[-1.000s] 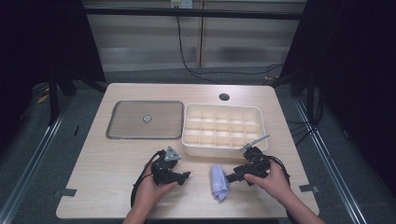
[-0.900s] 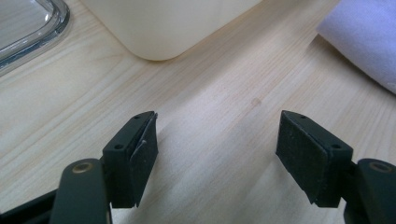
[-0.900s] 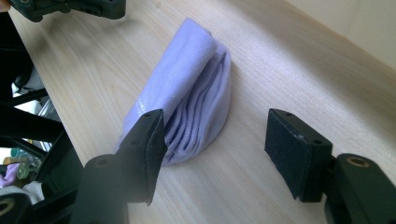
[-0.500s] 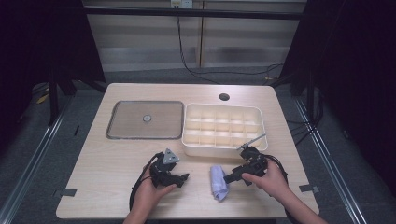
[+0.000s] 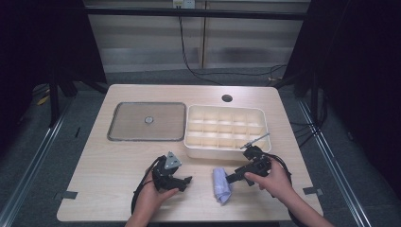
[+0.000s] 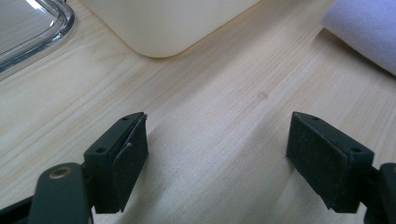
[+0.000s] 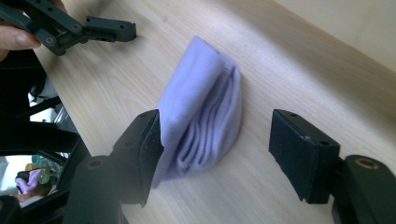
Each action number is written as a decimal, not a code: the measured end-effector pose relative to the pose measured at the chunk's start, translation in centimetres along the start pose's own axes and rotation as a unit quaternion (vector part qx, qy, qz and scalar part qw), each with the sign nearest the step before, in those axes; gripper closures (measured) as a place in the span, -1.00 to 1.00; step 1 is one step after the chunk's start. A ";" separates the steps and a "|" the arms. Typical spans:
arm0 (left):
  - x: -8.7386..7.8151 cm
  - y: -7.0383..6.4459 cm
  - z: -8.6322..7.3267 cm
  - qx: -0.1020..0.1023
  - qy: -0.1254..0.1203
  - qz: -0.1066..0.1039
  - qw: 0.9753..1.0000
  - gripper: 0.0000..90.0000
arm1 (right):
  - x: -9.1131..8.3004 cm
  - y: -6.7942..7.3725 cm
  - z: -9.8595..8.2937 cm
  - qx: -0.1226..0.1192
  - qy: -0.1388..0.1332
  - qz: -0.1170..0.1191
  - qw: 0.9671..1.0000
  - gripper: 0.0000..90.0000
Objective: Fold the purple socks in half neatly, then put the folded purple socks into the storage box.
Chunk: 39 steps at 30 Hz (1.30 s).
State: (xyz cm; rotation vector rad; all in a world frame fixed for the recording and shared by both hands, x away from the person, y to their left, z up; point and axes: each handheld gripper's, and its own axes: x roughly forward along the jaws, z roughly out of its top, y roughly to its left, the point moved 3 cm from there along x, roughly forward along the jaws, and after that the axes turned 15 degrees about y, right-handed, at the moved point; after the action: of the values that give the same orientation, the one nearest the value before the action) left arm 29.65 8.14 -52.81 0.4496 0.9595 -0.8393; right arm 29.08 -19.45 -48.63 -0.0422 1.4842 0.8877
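A folded lilac cloth [image 5: 221, 185] lies on the wooden table near its front edge. In the right gripper view the cloth [image 7: 205, 112] sits just ahead of my right gripper [image 7: 219, 144], whose jaws stand wide apart on either side of its near end. That right gripper [image 5: 231, 179] is open and points left at the cloth. My left gripper [image 5: 185, 181] is open a short way to the cloth's left, over bare wood [image 6: 215, 140]. A corner of the cloth [image 6: 364, 28] shows at the upper right of the left gripper view.
A cream compartment box [image 5: 226, 128] stands behind the grippers; its rounded corner [image 6: 159, 32] is close ahead of the left gripper. A clear flat lid or tray [image 5: 146, 121] lies to the box's left. A round hole [image 5: 227, 98] is at the table's back.
The right gripper has come a little closer to the cloth. The left hand has shifted slightly.
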 end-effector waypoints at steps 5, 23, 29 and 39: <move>0.0 0.0 -0.1 -0.001 -0.002 0.001 1.000 -0.57 | 0.5 0.3 0.3 -0.005 0.007 -0.001 1.000 -0.25; 0.0 0.0 -0.1 -0.001 -0.001 0.001 1.000 -0.58 | 1.0 0.8 0.9 -0.004 0.005 0.007 1.000 -0.30; 0.0 0.0 -0.1 -0.001 -0.001 0.001 1.000 -0.58 | 1.4 0.8 0.9 -0.003 0.008 0.003 1.000 -0.31; 0.0 0.0 -0.1 -0.002 -0.001 0.001 1.000 -0.58 | 2.2 0.5 0.1 0.004 0.021 0.007 1.000 -0.28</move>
State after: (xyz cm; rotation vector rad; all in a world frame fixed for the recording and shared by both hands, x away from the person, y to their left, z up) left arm 29.61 8.19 -52.85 0.4465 0.9592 -0.8346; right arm 28.57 -17.94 -50.27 -0.0443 1.5279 0.8974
